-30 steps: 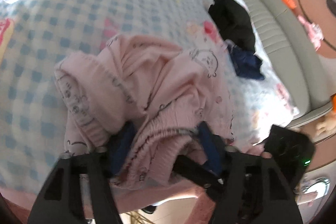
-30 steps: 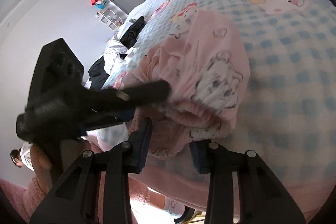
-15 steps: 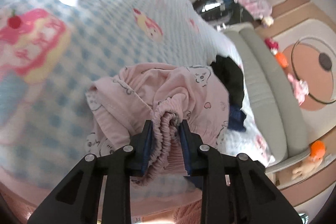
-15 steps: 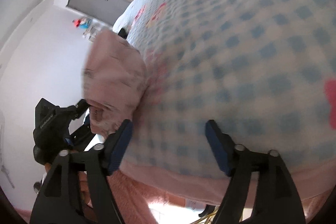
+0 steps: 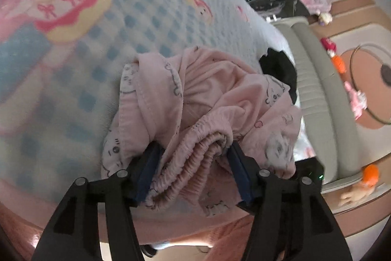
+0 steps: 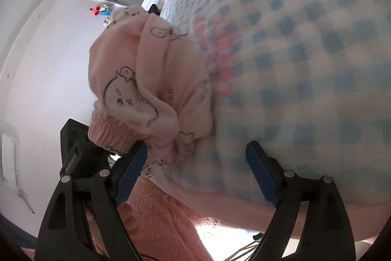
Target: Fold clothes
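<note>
**Releasing the folded pink garment at the bed edge**

The pink garment (image 5: 215,109) lies bunched on the checked bedspread (image 5: 136,6), at its near edge, with a black garment (image 5: 278,67) just beyond it. The elastic waistband (image 5: 195,153) faces the left gripper (image 5: 193,170).

Left gripper: the jaws have just been opening. They stand at a moderate width with the waistband between them; the pads no longer appear to press on the fabric, although the cloth lies close to both.

Right gripper (image 6: 195,170): the jaws have just been opening and stand wide. Nothing lies between them except the bedspread edge; the garment sits against the outer face of one finger (image 6: 129,168).

Recommended procedure for the step in hand, judged to be the release:
- Open the left jaws fully before withdrawing, so the waistband does not snag.
- Retract straight back along the fingers, away from the garment.
- Keep the right finger clear of the cuff (image 6: 110,136) to avoid dragging the bundle off the bedspread.
</note>
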`<state>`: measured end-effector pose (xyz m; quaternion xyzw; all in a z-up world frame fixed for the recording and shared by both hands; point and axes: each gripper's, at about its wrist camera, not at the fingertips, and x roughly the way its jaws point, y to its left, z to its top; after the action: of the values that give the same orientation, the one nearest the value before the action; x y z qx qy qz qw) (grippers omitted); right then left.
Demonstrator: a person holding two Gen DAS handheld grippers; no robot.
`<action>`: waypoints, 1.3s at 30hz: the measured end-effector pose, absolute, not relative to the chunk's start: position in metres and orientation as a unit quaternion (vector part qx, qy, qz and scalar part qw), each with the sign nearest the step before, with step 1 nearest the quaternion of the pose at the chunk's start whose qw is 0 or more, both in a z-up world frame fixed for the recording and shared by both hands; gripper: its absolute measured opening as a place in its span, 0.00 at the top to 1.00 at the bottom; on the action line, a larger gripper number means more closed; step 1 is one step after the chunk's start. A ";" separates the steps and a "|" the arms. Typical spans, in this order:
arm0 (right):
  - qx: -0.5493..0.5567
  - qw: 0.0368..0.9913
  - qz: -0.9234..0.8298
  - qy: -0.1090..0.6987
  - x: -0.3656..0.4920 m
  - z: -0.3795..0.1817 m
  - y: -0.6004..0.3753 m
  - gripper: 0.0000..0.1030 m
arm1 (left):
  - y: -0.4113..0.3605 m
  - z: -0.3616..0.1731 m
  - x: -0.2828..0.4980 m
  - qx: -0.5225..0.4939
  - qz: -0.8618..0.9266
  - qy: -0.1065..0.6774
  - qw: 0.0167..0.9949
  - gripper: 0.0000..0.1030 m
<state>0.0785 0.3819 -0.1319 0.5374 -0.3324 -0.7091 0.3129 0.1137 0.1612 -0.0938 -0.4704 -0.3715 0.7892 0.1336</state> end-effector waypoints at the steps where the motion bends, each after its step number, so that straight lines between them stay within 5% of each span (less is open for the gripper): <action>1: 0.538 0.312 -0.713 -0.324 0.077 -0.133 0.379 0.19 | 0.165 -0.093 0.114 -0.472 0.789 -0.370 0.134 0.58; 3: 0.533 0.320 -0.718 -0.314 0.076 -0.131 0.377 0.46 | 0.171 -0.091 0.113 -0.475 0.787 -0.370 0.135 0.67; 5: 0.519 0.330 -0.723 -0.314 0.075 -0.123 0.377 0.61 | 0.174 -0.084 0.111 -0.474 0.788 -0.367 0.139 0.73; 10: 0.464 0.315 -0.780 -0.277 0.061 -0.076 0.383 0.77 | 0.191 -0.047 0.091 -0.452 0.795 -0.361 0.185 0.80; 17: 0.340 0.328 -0.851 -0.227 0.040 0.049 0.403 0.78 | 0.213 0.048 0.066 -0.339 0.824 -0.370 0.262 0.81; 21: 0.285 0.283 -0.894 -0.199 0.057 0.077 0.421 0.78 | 0.210 0.042 0.074 -0.328 0.828 -0.382 0.246 0.81; 28: 0.419 0.190 -0.858 -0.228 0.077 -0.029 0.475 0.76 | 0.195 -0.095 0.107 -0.480 0.738 -0.435 0.187 0.83; 30: 0.438 0.184 -0.845 -0.246 0.086 -0.056 0.489 0.61 | 0.194 -0.119 0.120 -0.498 0.717 -0.455 0.178 0.83; 34: 0.454 0.204 -0.815 -0.297 0.110 -0.098 0.511 0.48 | 0.192 -0.123 0.128 -0.496 0.712 -0.462 0.184 0.80; 39: 0.458 0.188 -0.816 -0.297 0.117 -0.105 0.521 0.41 | 0.179 -0.090 0.133 -0.425 0.748 -0.465 0.207 0.58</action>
<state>0.1173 0.5211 -0.1049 0.4583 -0.2971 -0.8163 0.1882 0.1329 0.1787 -0.0898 -0.4253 -0.4651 0.7484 0.2066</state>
